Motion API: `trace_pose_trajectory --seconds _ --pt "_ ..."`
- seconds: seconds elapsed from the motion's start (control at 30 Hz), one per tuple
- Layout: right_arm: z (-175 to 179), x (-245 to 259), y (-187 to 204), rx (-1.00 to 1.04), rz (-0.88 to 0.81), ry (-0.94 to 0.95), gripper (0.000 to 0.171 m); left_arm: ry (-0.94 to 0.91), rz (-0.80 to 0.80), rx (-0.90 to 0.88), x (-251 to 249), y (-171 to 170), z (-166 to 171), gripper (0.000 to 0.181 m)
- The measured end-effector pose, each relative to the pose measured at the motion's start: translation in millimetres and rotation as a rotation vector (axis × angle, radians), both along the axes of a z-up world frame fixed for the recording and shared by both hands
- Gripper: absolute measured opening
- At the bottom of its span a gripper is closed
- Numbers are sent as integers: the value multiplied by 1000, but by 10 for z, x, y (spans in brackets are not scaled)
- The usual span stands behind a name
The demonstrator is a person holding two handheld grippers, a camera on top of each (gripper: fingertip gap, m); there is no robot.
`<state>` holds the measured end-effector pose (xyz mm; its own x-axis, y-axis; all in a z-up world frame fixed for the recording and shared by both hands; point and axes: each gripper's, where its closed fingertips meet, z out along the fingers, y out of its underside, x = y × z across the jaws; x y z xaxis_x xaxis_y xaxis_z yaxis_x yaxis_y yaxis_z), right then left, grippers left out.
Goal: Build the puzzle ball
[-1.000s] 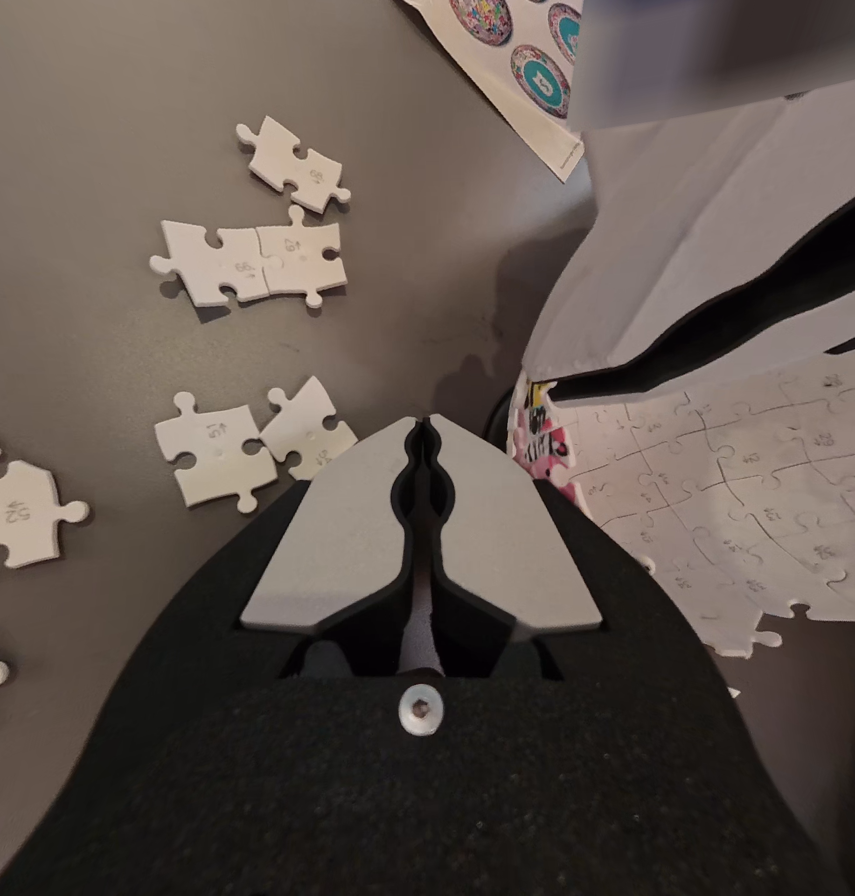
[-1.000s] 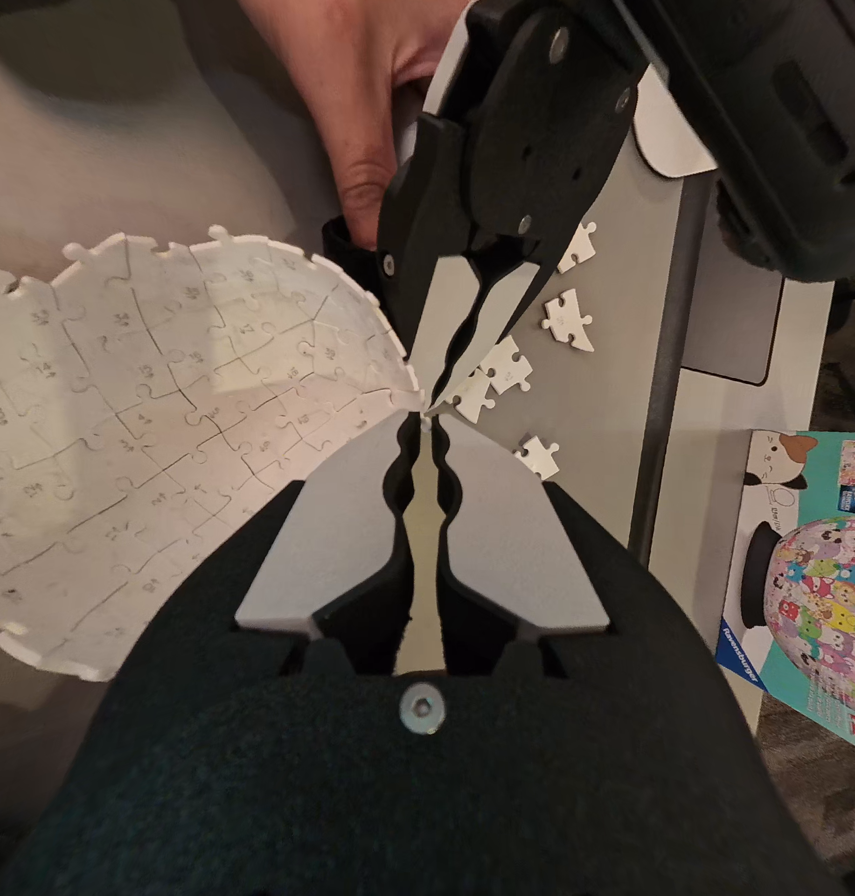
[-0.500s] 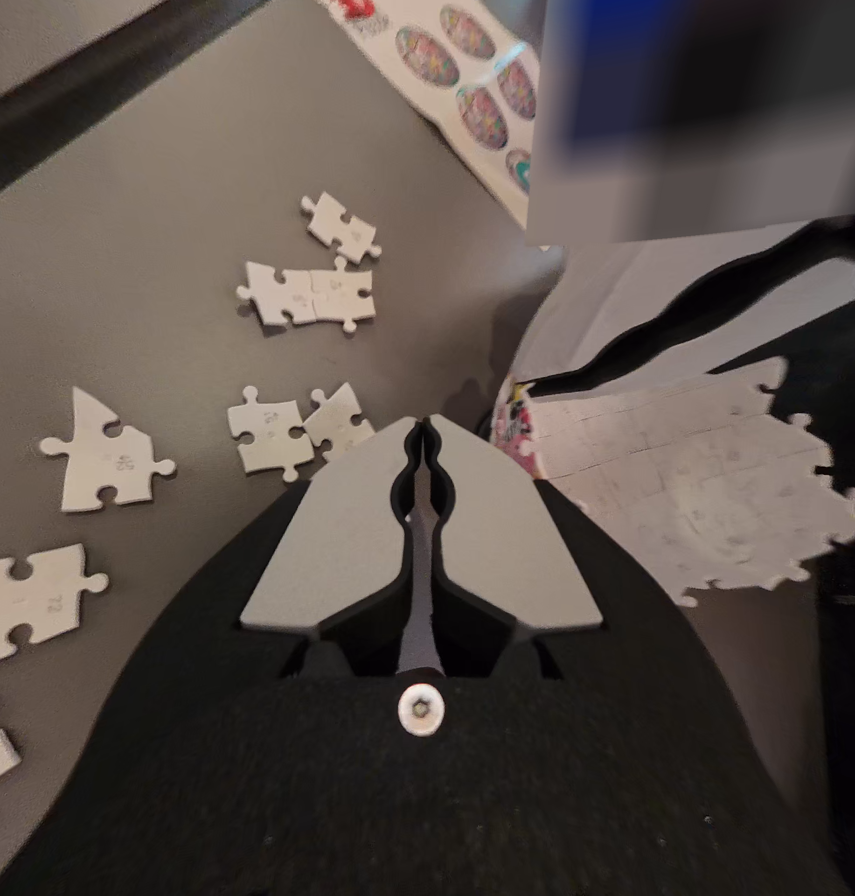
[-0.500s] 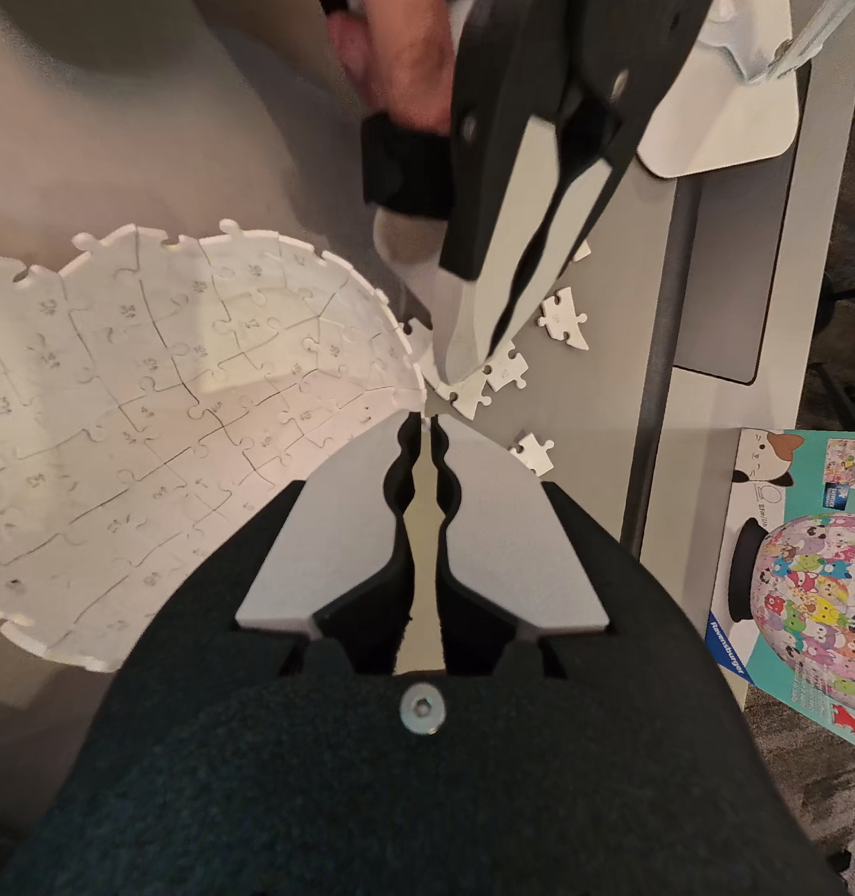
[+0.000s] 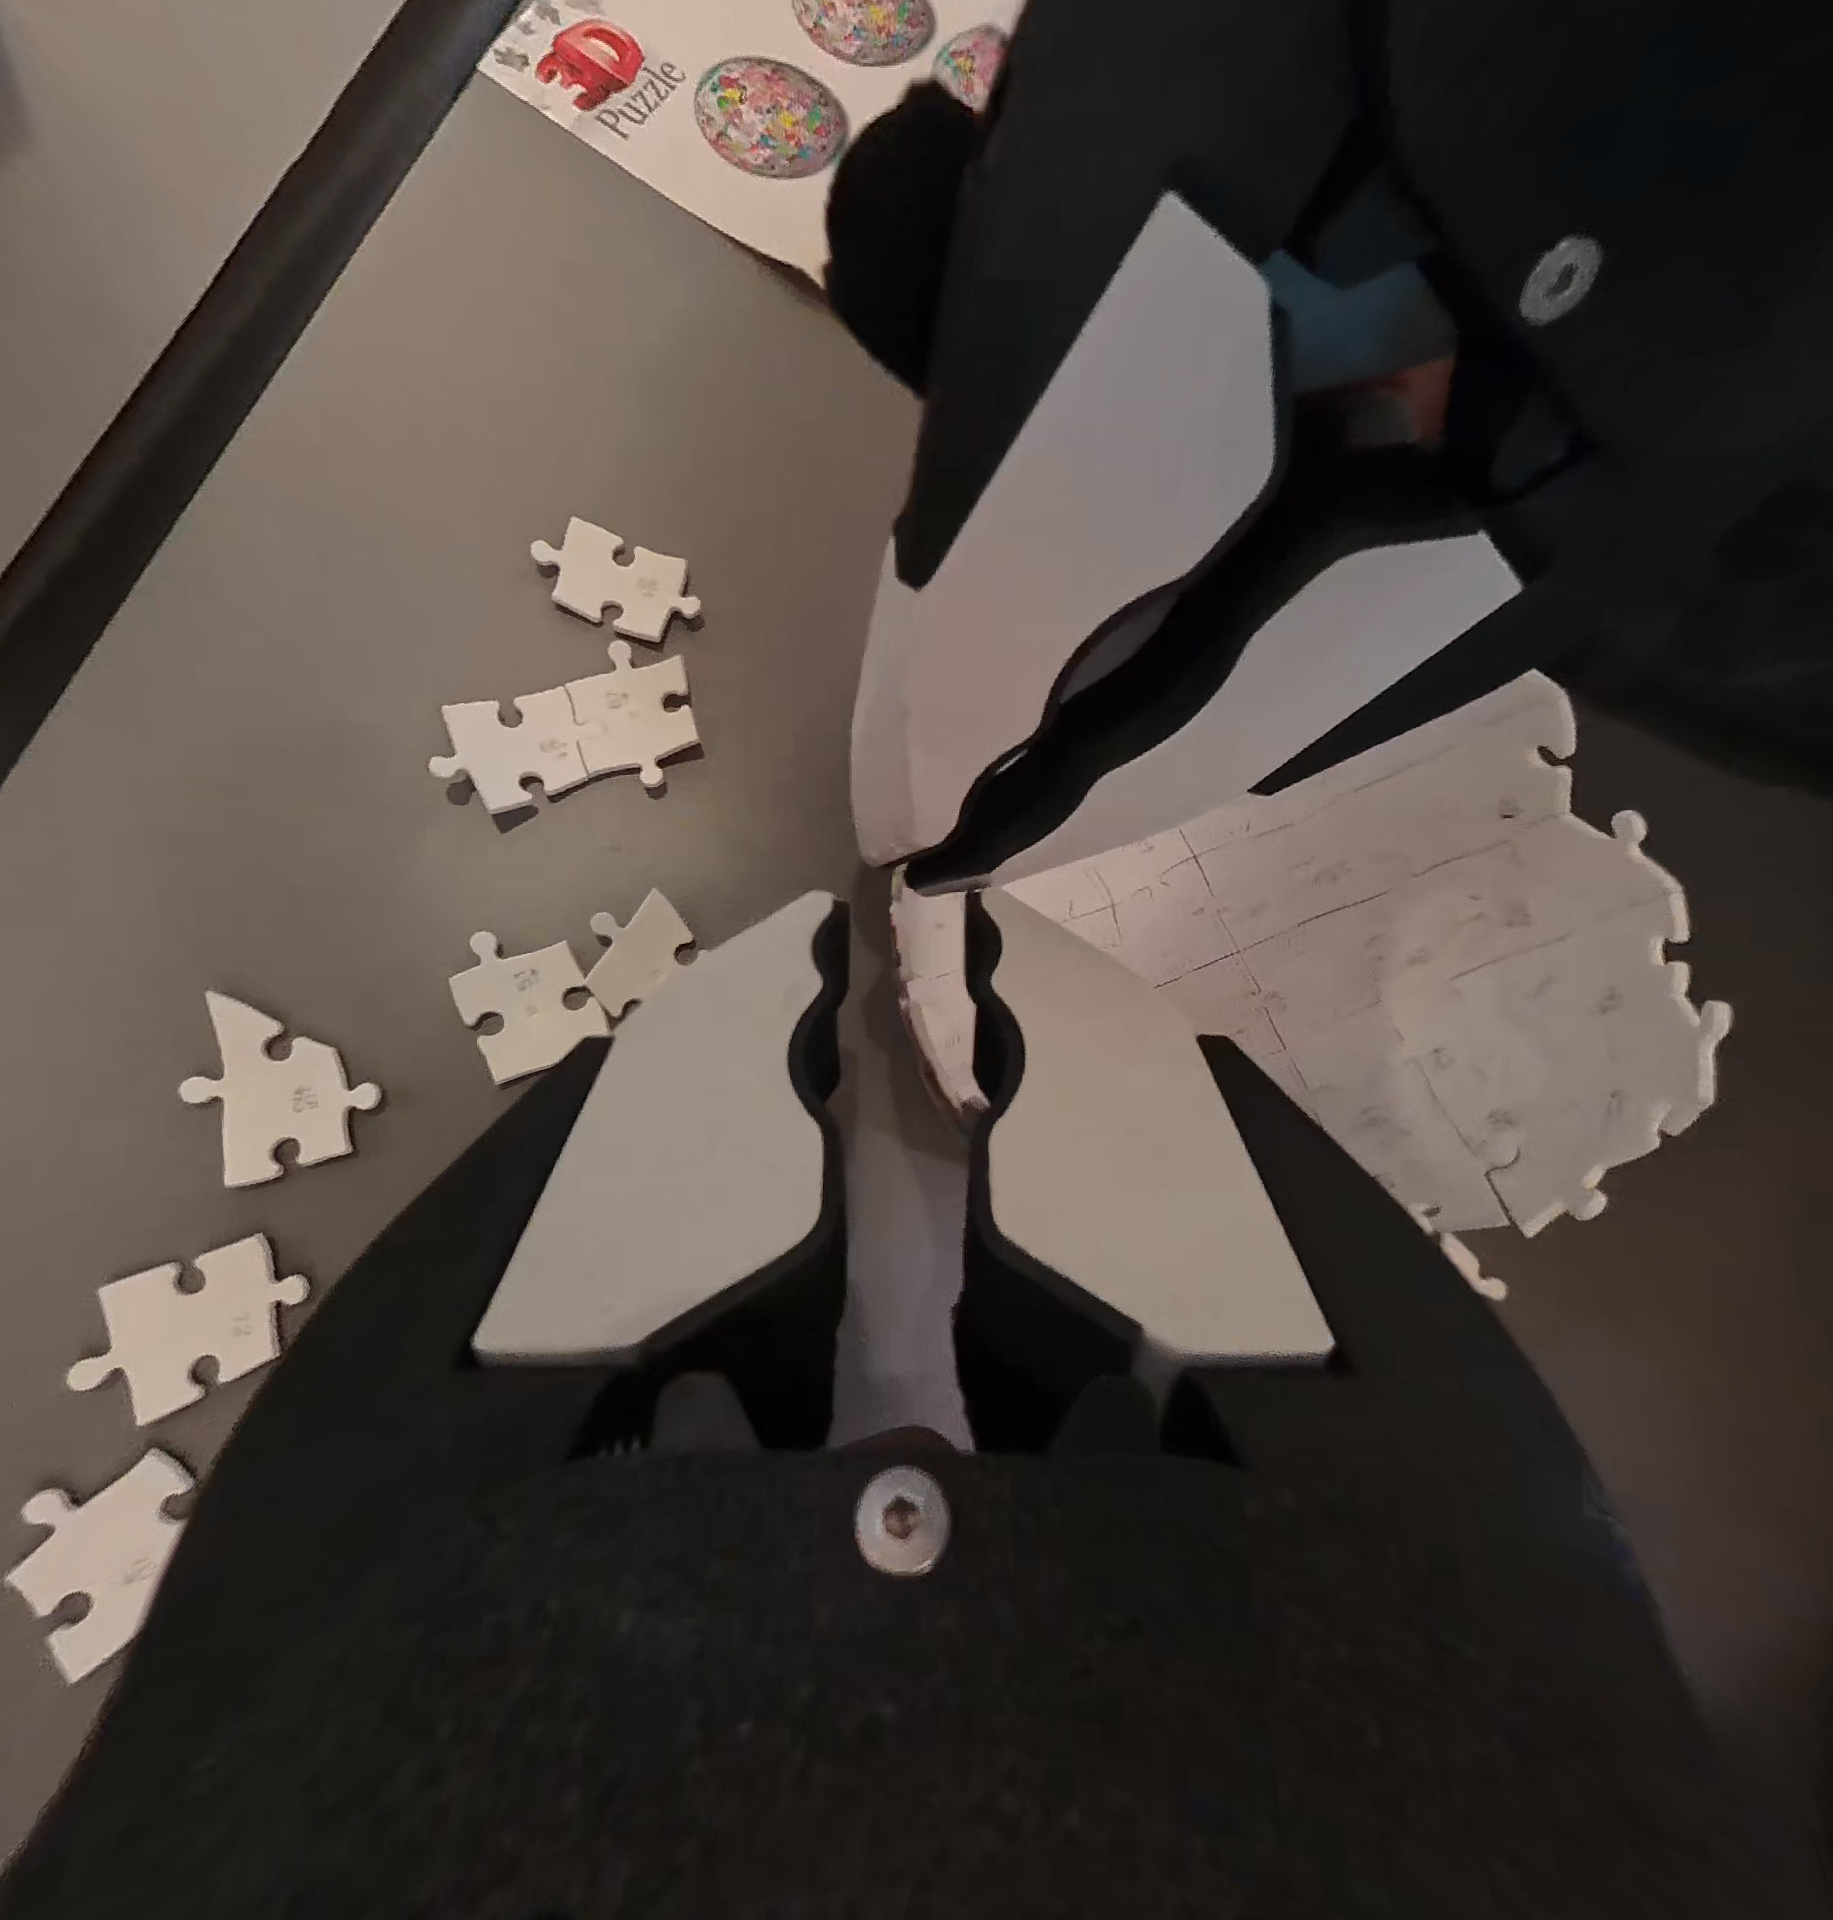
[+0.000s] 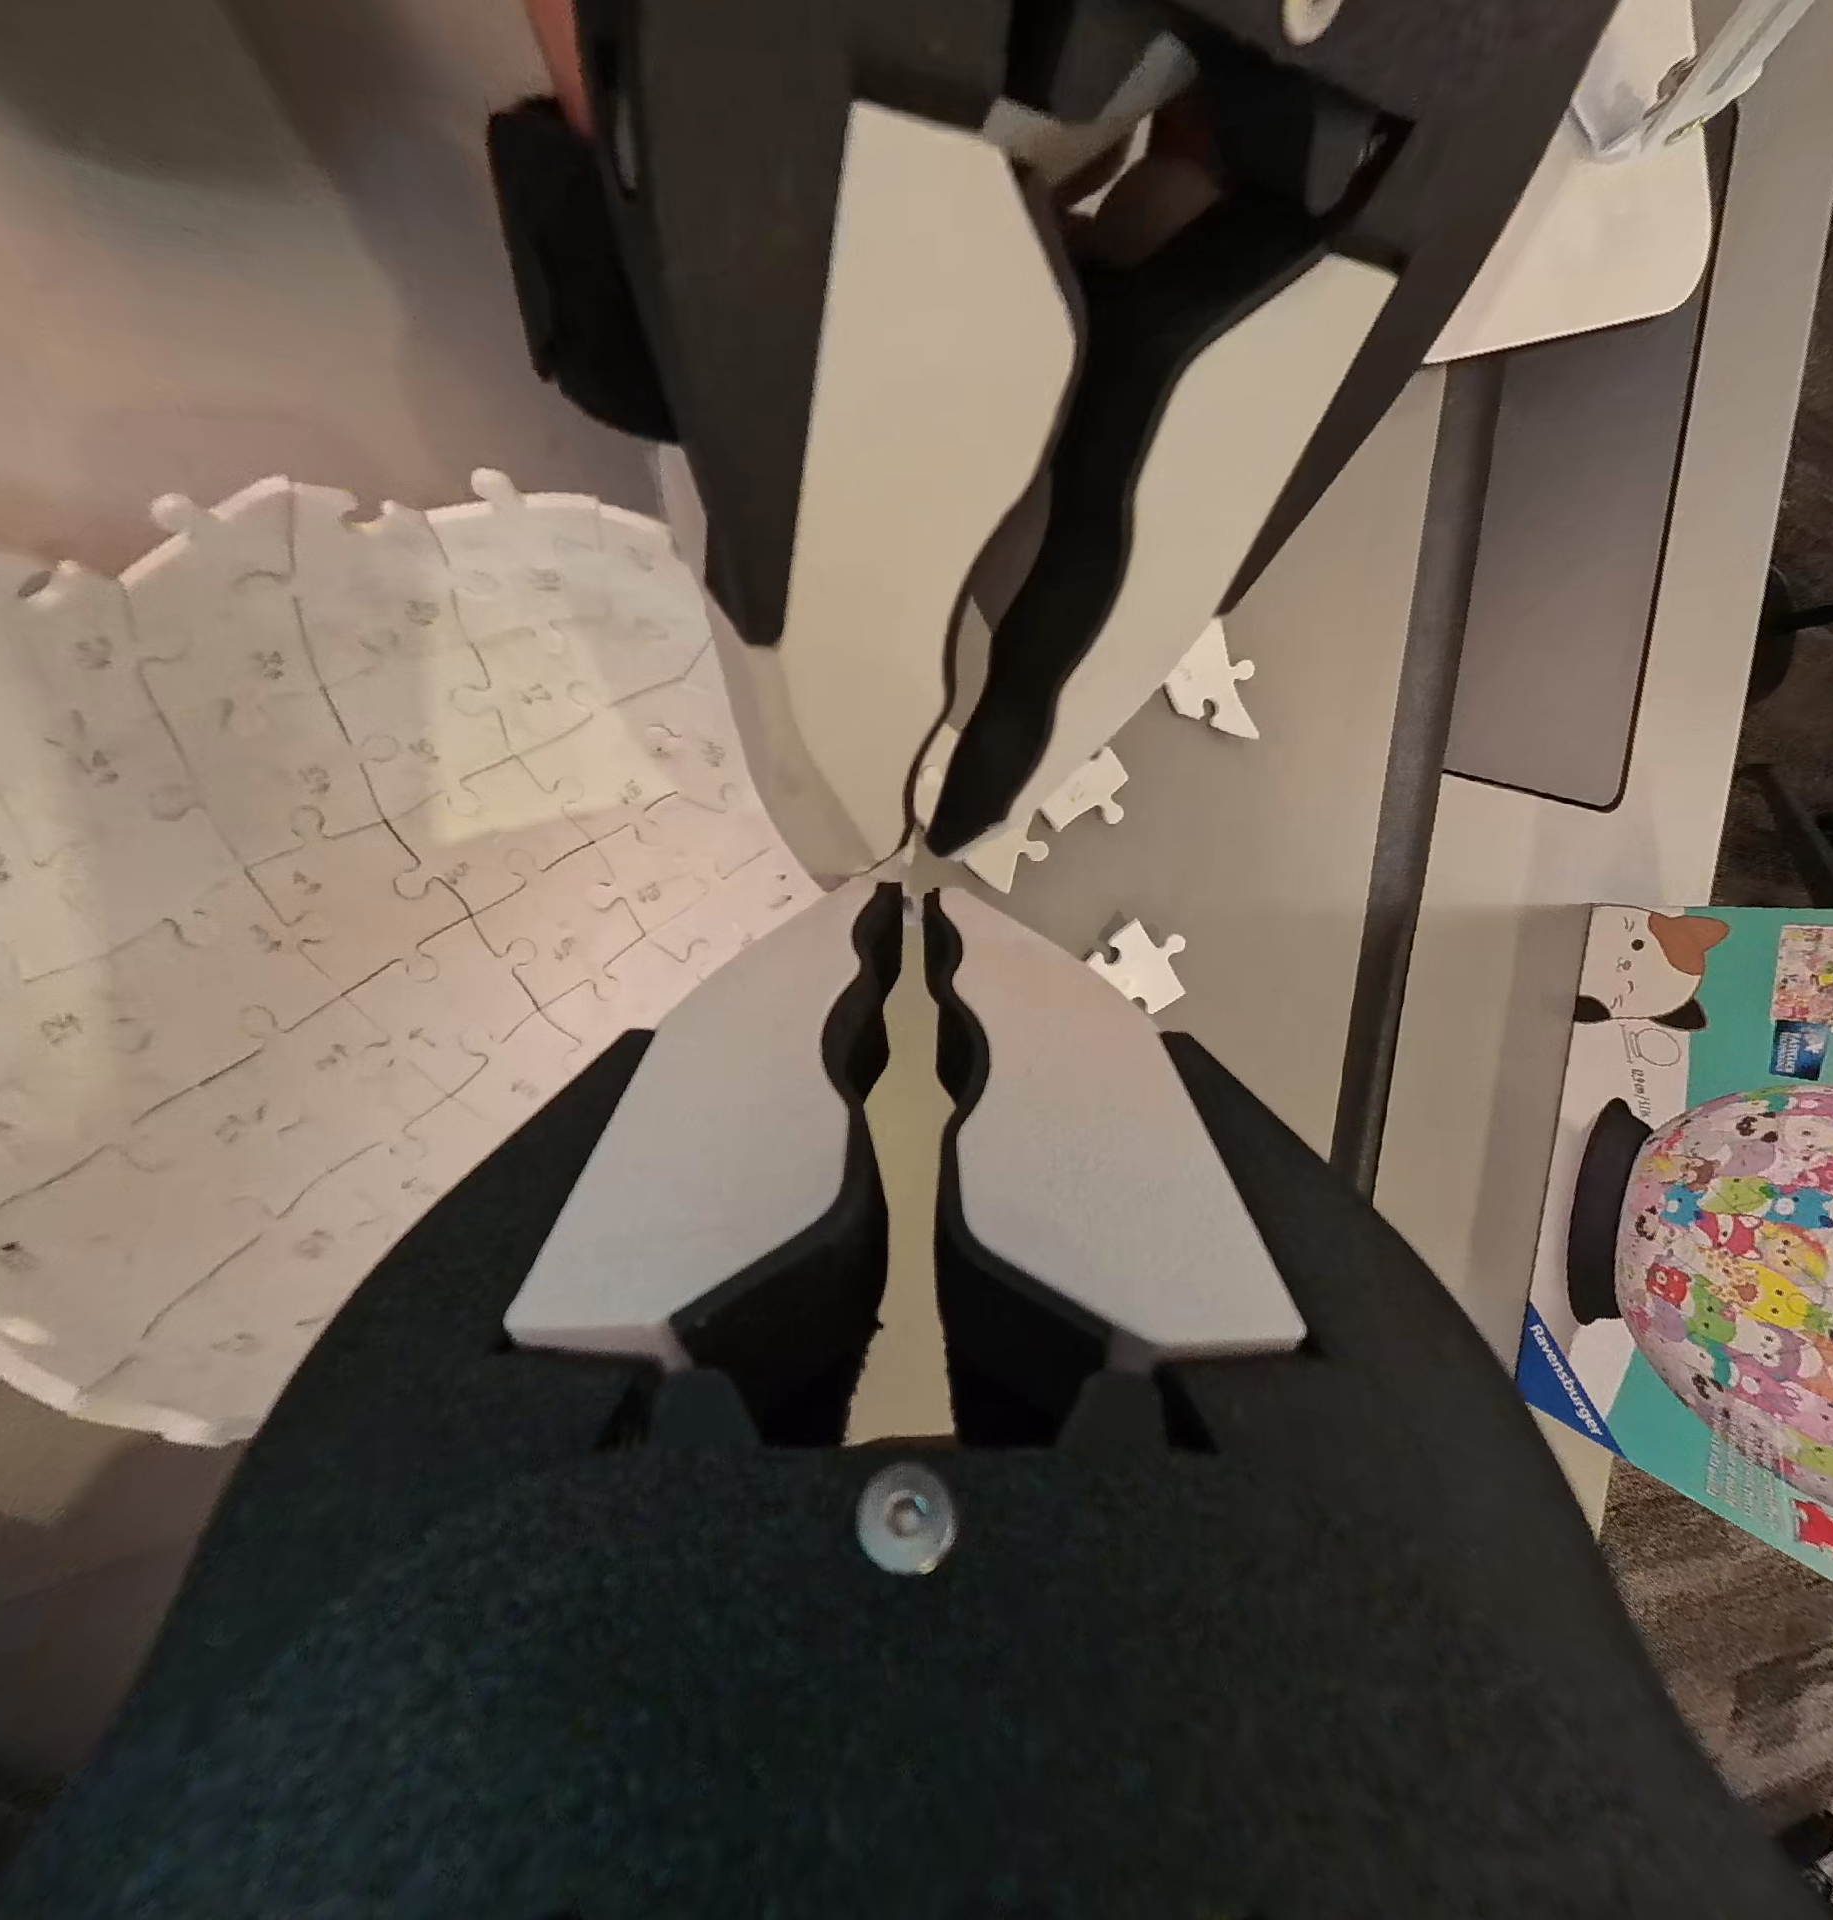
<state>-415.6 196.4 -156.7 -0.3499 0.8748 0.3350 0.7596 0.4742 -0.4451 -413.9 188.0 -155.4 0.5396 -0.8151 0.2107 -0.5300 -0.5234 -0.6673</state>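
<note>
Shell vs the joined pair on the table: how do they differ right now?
Size: the shell is many pieces locked together; the joined pair is just two.
Shape: the shell curves like a bowl; the joined pair is flat.
Support: the shell is pinched at its rim by the right gripper; the joined pair lies loose on the grey table.
Shared: both show their white backs.

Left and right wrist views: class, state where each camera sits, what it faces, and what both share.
Left wrist view: on the left gripper, facing down onto the grey table with loose pieces; right gripper enters from above.
Right wrist view: on the right gripper, facing the left gripper, a hand behind, puzzle box on the right.
Shared: the curved puzzle shell, both grippers, loose pieces.
</note>
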Motion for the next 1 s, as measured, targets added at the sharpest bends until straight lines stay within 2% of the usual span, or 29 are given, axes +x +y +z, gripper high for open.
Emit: trace_pose_trajectory --seconds 0.07,0.53,0.9,1.0 --pt "2 1 -2 1 1 0 4 16 -11 0 9 -23 -2 12" --pt "8 -13 3 -18 17 27 4 101 12 43 -46 10 -9 2" --pt "-6 -1 -6 -102 29 45 5 146 14 63 -32 21 -16 2" --pt "-4 59 12 -175 27 36 17 149 13 72 -22 22 -5 2"
